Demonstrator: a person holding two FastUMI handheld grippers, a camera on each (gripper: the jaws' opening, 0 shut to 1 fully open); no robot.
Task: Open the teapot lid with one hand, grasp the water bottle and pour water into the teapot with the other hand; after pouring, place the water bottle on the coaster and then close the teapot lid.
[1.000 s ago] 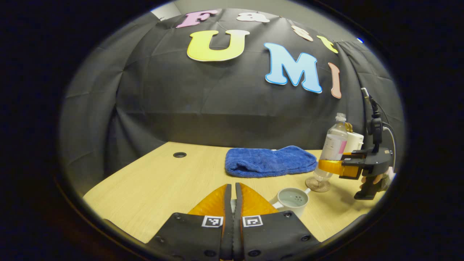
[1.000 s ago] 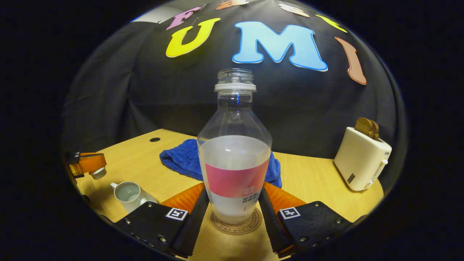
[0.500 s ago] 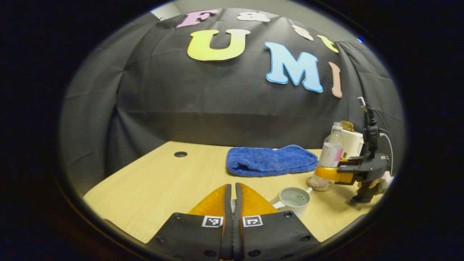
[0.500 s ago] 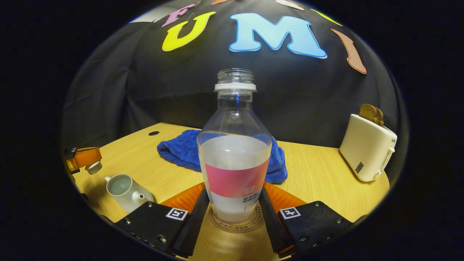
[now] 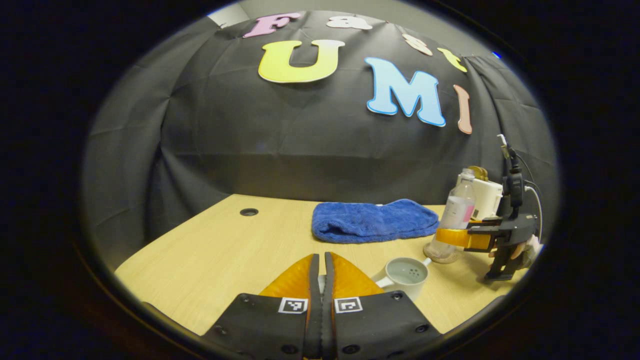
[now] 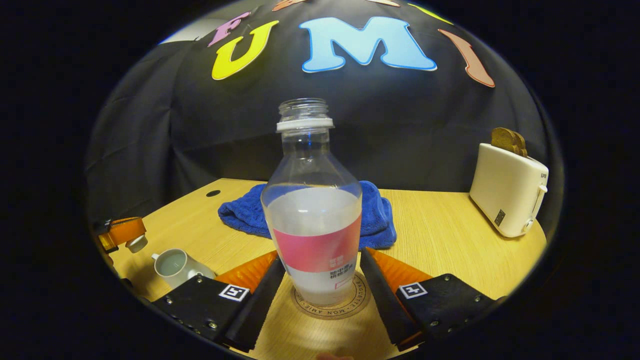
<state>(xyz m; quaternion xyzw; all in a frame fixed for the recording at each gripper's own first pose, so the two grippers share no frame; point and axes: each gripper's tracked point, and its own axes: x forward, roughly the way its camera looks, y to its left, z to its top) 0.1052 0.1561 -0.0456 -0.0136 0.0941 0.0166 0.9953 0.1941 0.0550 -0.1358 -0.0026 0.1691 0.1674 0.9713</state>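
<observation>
Bare table [image 5: 220,245] left of towel [image 5: 374,221]; toaster [image 6: 507,196] seemingly crowds right edge.

On the round coaster [image 6: 330,304] under my water bottle [image 6: 313,220] I can read ring lettering in the right gripper view: "MON AMIE" along the near edge and "BAGUETTE" up its right side; the bottle's pink band carries small print too tiny to make out; the toaster [image 6: 507,195] has a short dark mark near its top corner and a small dark tag lower down, both unreadable; square black-and-white code markers [image 6: 414,290] sit on my fingers' mounts, without letters.
</observation>
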